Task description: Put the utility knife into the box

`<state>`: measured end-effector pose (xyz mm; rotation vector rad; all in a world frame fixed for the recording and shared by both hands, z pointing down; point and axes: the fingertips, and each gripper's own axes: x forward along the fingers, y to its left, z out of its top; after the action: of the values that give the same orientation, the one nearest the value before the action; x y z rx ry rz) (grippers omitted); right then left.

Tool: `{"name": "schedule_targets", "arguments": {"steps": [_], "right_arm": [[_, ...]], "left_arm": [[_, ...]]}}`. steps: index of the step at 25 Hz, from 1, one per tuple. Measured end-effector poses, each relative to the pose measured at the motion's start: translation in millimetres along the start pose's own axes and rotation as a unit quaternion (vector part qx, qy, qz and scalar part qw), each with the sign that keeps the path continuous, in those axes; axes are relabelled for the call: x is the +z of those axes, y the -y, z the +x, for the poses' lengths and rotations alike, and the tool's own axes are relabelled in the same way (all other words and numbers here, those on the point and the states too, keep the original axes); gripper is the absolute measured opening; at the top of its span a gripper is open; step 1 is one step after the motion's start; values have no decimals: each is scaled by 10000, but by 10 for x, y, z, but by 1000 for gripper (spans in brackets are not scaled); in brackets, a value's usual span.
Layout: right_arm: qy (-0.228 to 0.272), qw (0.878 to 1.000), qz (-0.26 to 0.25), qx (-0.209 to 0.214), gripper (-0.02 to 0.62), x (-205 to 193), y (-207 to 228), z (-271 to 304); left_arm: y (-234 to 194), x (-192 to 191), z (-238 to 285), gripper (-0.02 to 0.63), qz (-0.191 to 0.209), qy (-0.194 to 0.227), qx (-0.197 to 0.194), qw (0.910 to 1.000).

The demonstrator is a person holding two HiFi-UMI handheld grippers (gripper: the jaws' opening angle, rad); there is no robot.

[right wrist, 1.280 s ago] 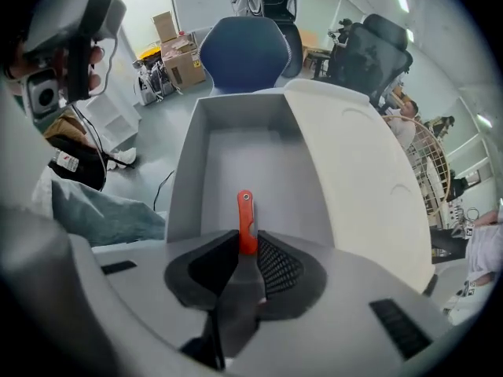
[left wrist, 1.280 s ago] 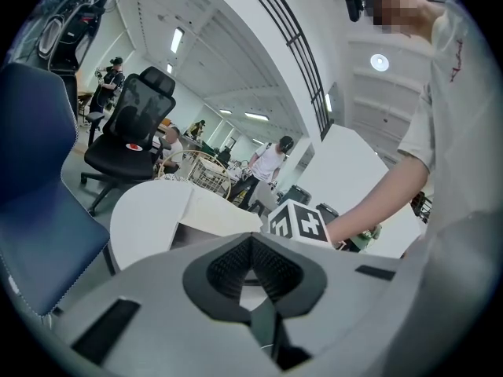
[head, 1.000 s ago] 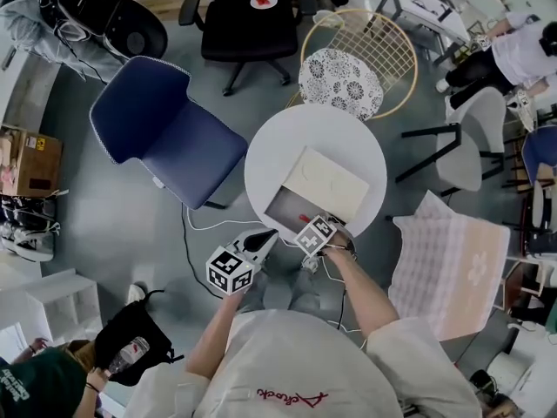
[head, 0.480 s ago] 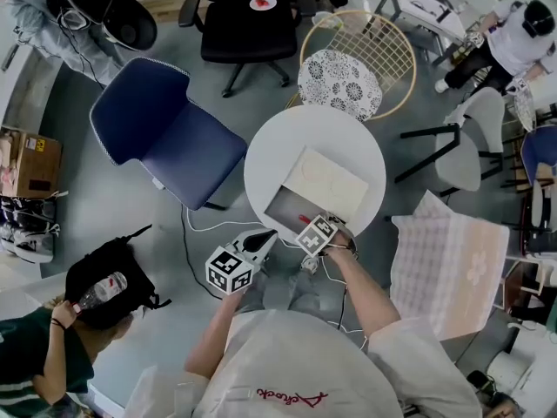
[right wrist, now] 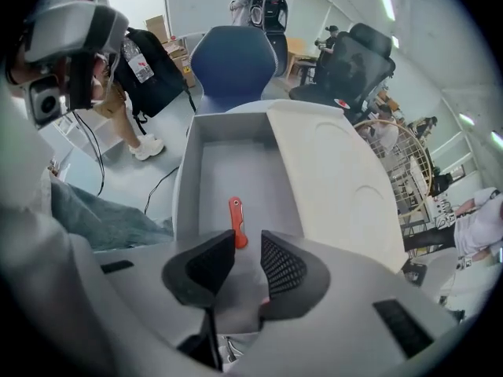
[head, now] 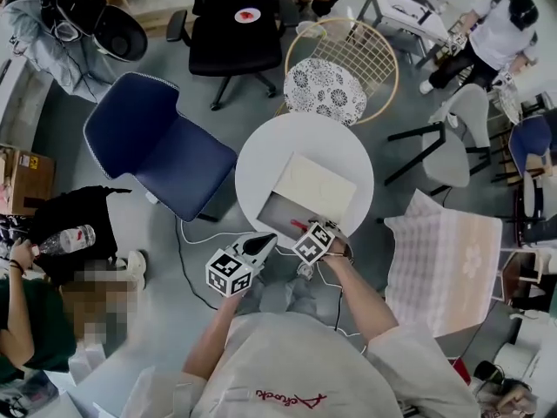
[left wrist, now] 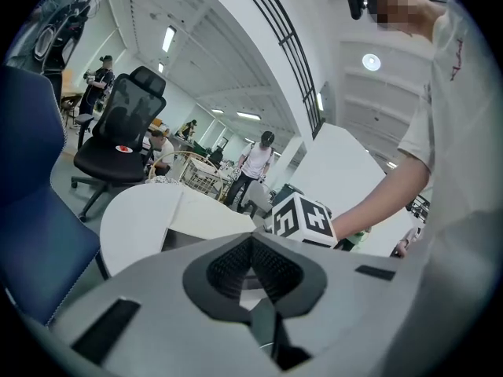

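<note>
Utility knife [right wrist: 236, 221] lies lengthwise on the box [right wrist: 236, 159] floor, pointing away from the right gripper [right wrist: 247, 246], whose empty jaws are closing. Left gripper [left wrist: 251, 240] is clenched. Round white counter [head: 261, 157], busy office.

The right claw [right wrist: 246, 242] has released the knife [right wrist: 235, 217] into the box [right wrist: 189, 179]; its empty jaws are closing. The bystander [head: 35, 312] with the backpack [head: 65, 229] has moved up.

Open-plan office or lab workspace: black swivel chair [head: 231, 24], blue chair [head: 161, 151] and wire chair [head: 348, 59] around a round white table [head: 305, 138], strip lights [left wrist: 169, 38] on a high ceiling, people [left wrist: 255, 159] standing about, cable [head: 200, 231] on grey floor.
</note>
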<state>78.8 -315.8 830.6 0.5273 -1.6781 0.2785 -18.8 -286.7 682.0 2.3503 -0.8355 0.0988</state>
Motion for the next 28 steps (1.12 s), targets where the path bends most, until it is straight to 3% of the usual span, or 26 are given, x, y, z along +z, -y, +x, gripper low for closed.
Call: {"name": "schedule_targets", "arguments": {"steps": [8,15,20,24,28], "right_arm": [[391,9972,465,-428,28,69,6,-261],[594,9920,916,-642,17,104,-145,-442],[934,9810,1460,-868,17,116,-127,-576],[1423,9610,2204,-879,17,98,-118,-752],[2287,9213,3010,-913,17,50,-82,-1049]], "left_arm": [[42,63,-27,11,145,-125,-407,9990],[38,112,-57,11,397,-368,-839,9950],[40,89,-5,11,548,-489,-1052,9917],[148,-3,3,11,598,-568,-1088,9906],[347,-59,15,11,761,-619,-1150,9885]]}}
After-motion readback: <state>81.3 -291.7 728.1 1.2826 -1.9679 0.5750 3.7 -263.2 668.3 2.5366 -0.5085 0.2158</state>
